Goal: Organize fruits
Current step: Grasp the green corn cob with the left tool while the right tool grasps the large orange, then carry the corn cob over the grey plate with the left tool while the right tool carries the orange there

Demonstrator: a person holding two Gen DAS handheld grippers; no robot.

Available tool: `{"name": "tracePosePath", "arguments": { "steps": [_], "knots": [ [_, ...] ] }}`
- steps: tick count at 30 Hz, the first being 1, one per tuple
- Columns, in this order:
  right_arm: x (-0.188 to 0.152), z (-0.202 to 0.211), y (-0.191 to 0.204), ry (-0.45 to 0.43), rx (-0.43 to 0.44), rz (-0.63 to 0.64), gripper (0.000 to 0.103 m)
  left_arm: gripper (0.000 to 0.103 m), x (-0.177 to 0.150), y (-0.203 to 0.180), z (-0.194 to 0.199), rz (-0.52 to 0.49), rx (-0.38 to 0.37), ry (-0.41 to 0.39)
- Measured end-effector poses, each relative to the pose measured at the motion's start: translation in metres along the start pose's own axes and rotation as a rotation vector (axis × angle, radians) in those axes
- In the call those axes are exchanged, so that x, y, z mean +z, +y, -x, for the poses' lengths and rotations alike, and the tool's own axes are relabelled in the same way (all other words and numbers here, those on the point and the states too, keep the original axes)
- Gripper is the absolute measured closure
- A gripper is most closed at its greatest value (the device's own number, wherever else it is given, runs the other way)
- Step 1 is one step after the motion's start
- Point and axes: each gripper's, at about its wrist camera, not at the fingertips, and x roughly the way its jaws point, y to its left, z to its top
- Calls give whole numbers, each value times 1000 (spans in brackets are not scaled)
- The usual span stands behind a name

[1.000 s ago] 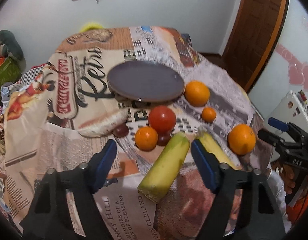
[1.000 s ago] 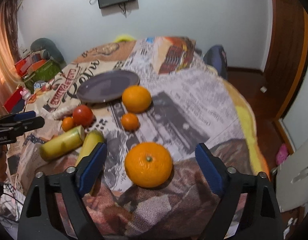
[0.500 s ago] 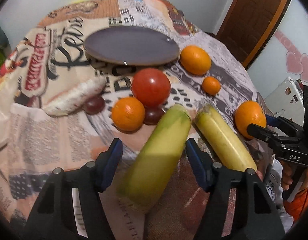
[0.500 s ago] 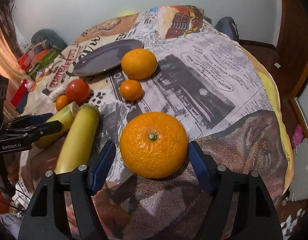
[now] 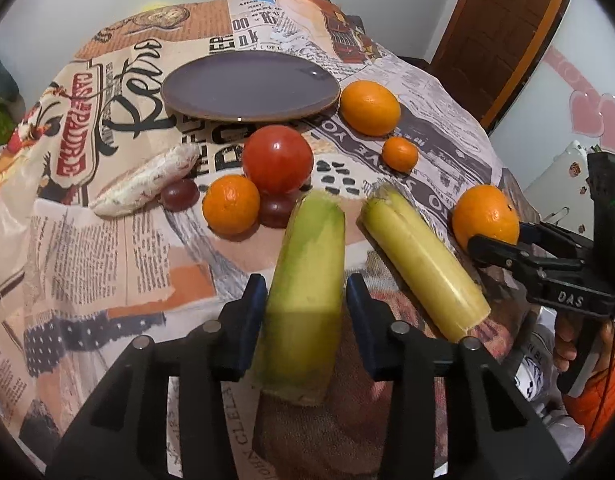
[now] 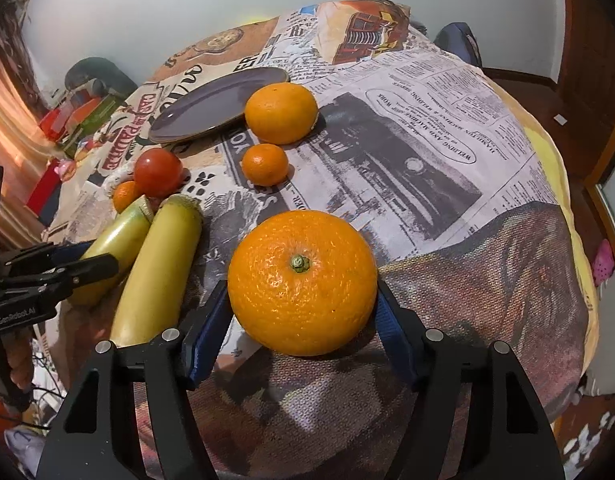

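My left gripper (image 5: 303, 312) is shut on a greenish-yellow banana piece (image 5: 307, 272) that lies on the newspaper-print tablecloth. A second banana piece (image 5: 423, 264) lies just to its right. My right gripper (image 6: 303, 312) is shut on a large orange (image 6: 301, 280) near the table's front edge; this orange also shows in the left wrist view (image 5: 485, 216). A dark purple plate (image 5: 251, 84) sits empty at the back. A red tomato (image 5: 277, 160), a small orange (image 5: 230, 205), a large orange (image 5: 369, 108) and a tiny orange (image 5: 399, 153) lie between.
A pale oblong vegetable (image 5: 147, 180) and two dark grapes (image 5: 179, 196) lie left of the tomato. The tablecloth drapes over a round table (image 6: 487, 140). A wooden door (image 5: 503, 32) stands at the right; clutter (image 6: 79, 112) sits beyond the table's left.
Both grippers moved forward and closed. The left one closed on the greenish banana piece, the right one on the large orange.
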Motion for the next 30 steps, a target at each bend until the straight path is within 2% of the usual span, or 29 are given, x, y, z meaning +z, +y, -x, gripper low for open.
{"name": "tracePosePath", "arguments": {
  "steps": [8, 10, 14, 19, 30],
  "knots": [
    [5, 8, 3, -38, -13, 13, 37, 62, 21, -9, -17, -49, 20, -2],
    [8, 10, 3, -48, -17, 20, 37, 65, 22, -10, -18, -54, 24, -7],
    [16, 13, 7, -66, -28, 51, 37, 65, 21, -5, -14, -39, -6, -5],
    [33, 21, 16, -111, -44, 104, 37, 66, 19, -4, 4, -31, -7, -44],
    [61, 47, 39, -233, -34, 145, 37, 69, 26, 0, 65, -21, 9, -189]
  ]
}}
